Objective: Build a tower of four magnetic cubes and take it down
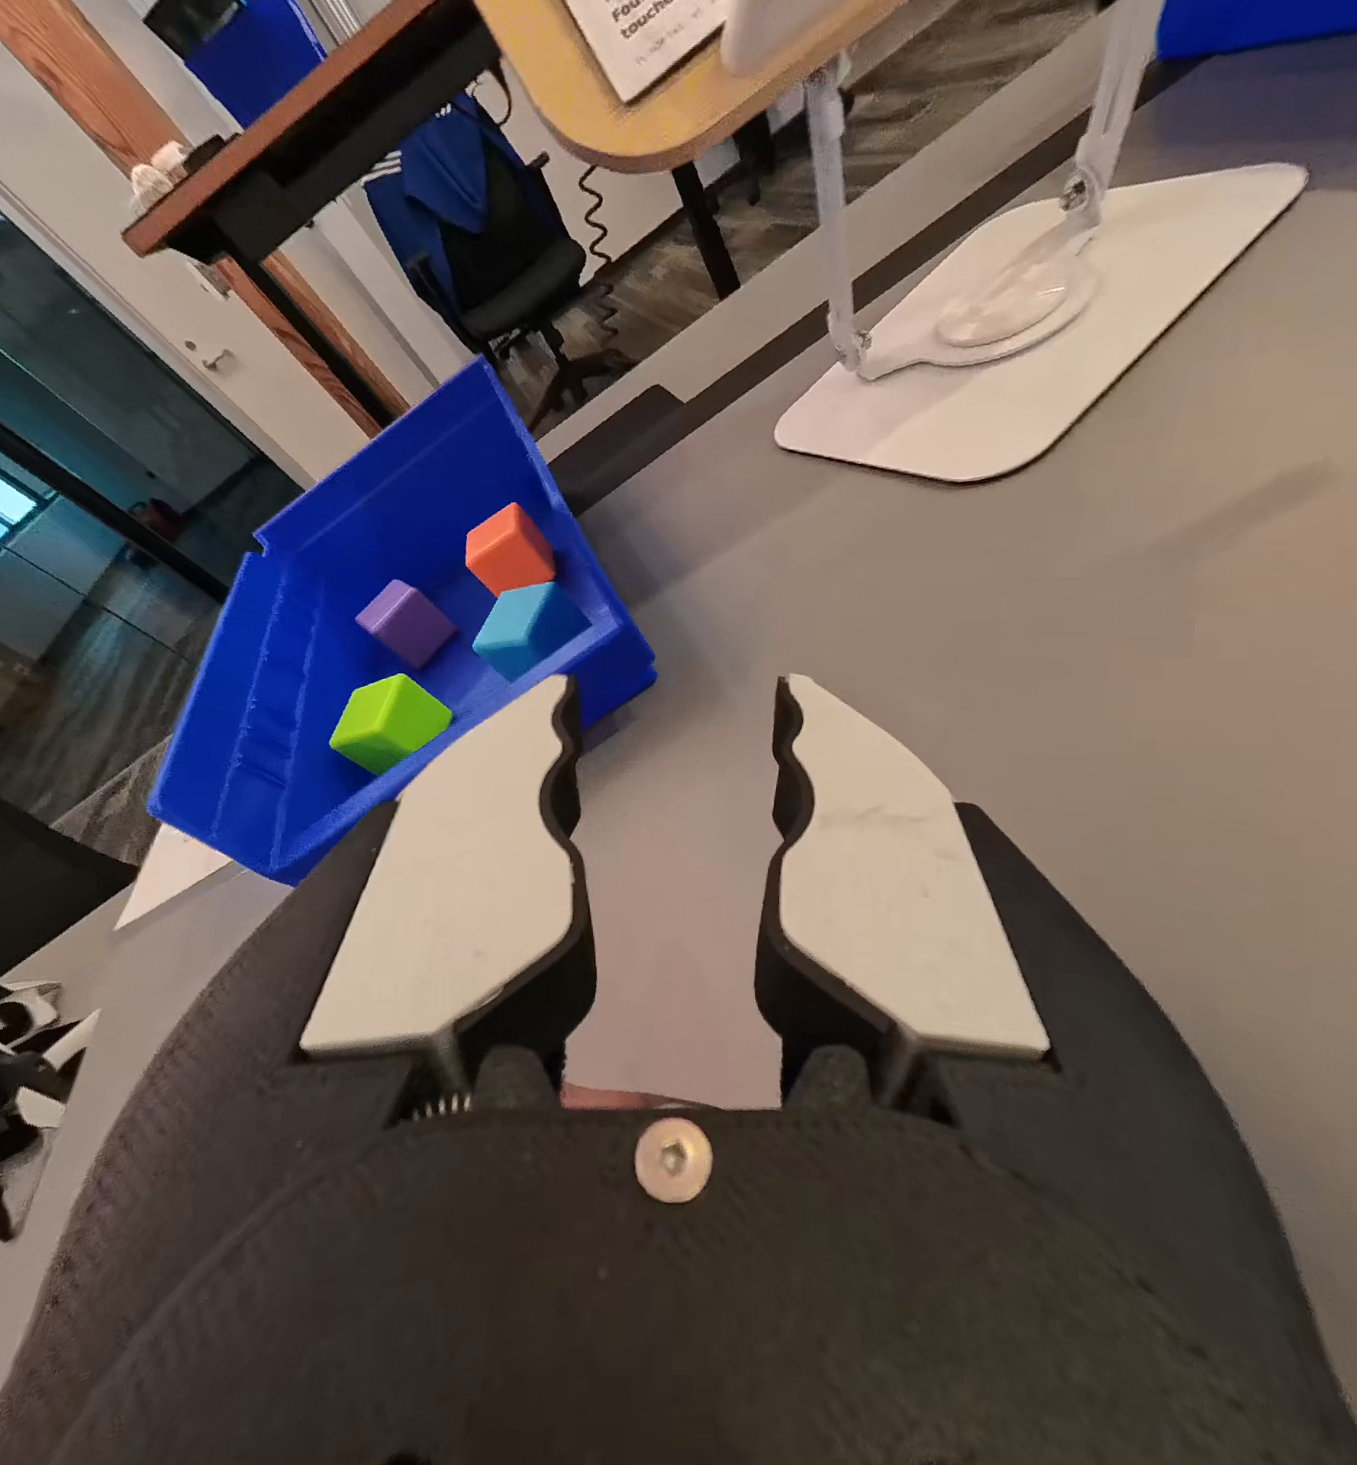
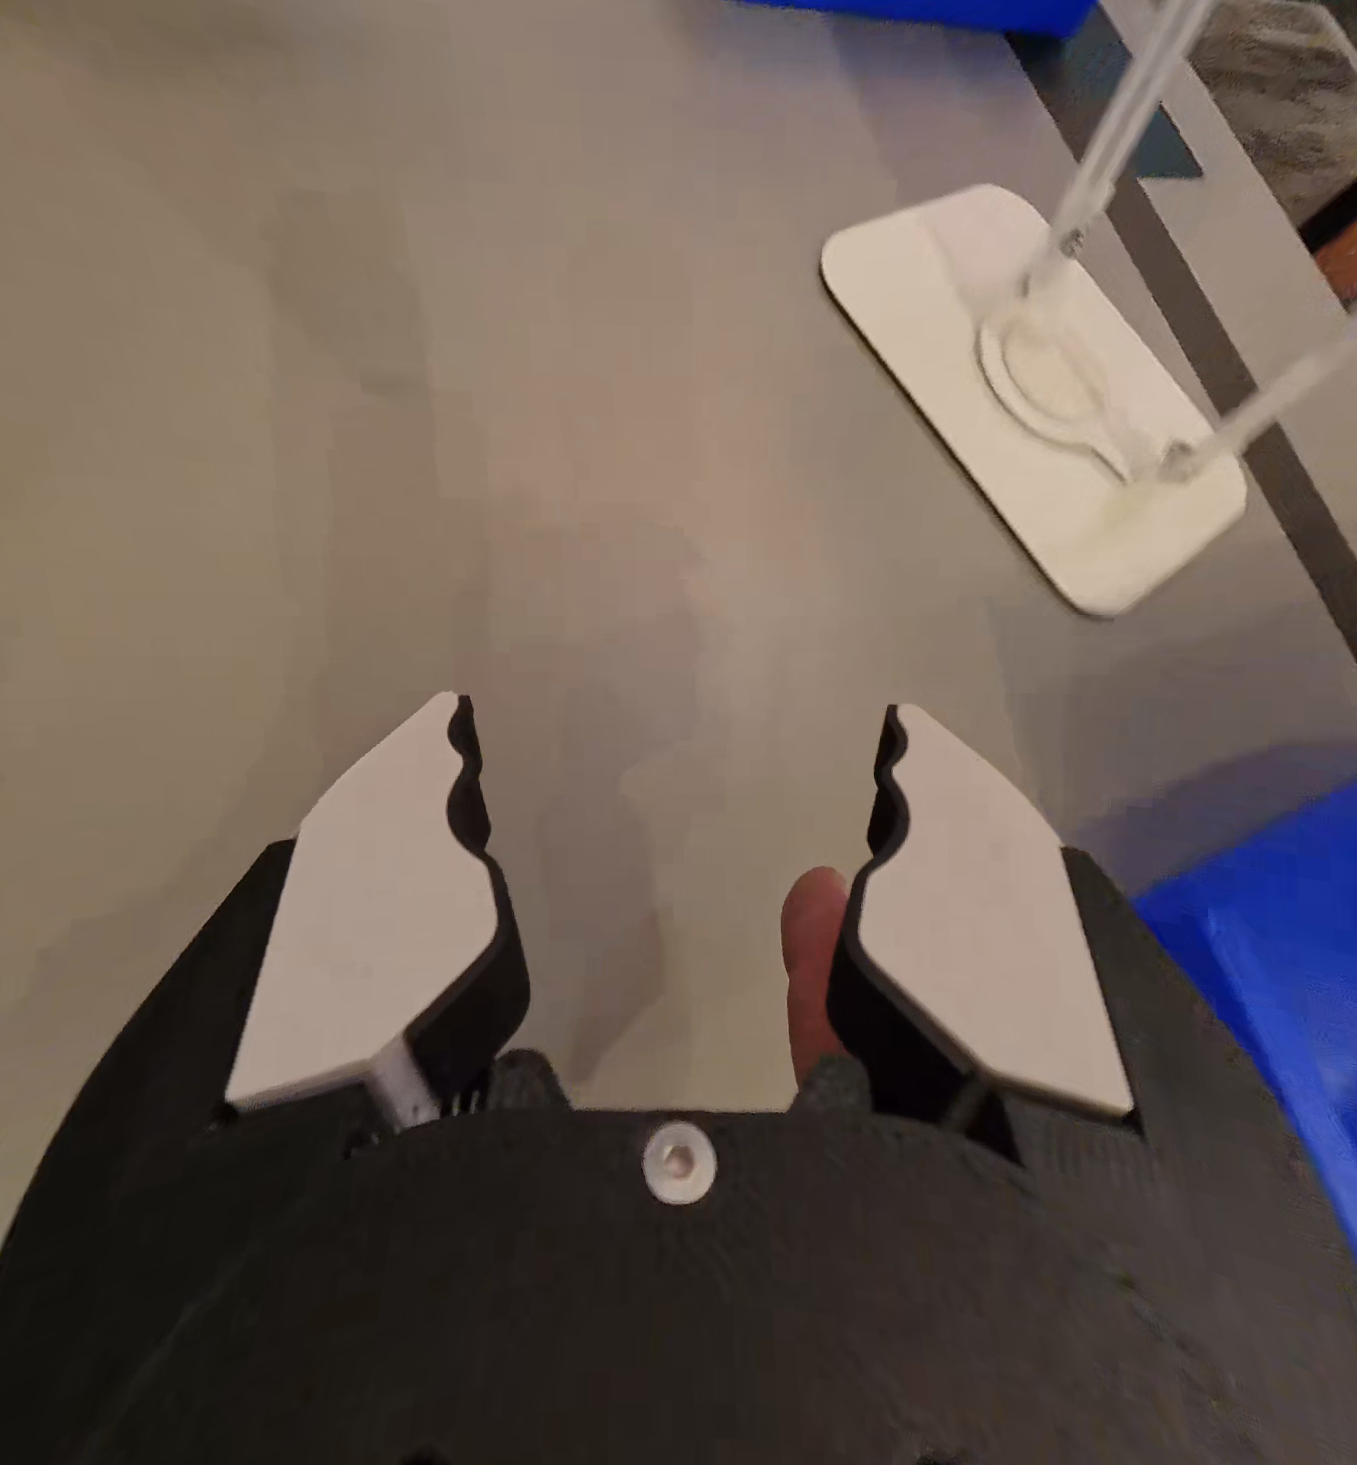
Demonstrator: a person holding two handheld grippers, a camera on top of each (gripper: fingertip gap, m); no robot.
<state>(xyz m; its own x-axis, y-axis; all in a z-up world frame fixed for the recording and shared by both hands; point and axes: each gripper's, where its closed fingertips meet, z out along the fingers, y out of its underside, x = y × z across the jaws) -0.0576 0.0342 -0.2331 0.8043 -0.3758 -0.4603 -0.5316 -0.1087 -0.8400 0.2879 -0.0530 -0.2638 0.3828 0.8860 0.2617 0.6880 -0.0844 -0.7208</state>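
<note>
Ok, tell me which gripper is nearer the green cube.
Left. The left gripper hovers open just beside the blue bin holding the green cube. The right gripper is open over bare table; its view shows no cube.

Matt grey tabletop (image 1: 977,674); ridged plastic blue bin (image 1: 279,690); smooth satin plastic cubes (image 1: 394,720); rough layered black gripper body (image 1: 659,1308), shiny metal screw (image 1: 673,1162).

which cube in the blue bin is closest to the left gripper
The green cube. It sits at the near end of the blue bin, just beyond the open left gripper; the purple, light blue and orange cubes lie farther back.
</note>
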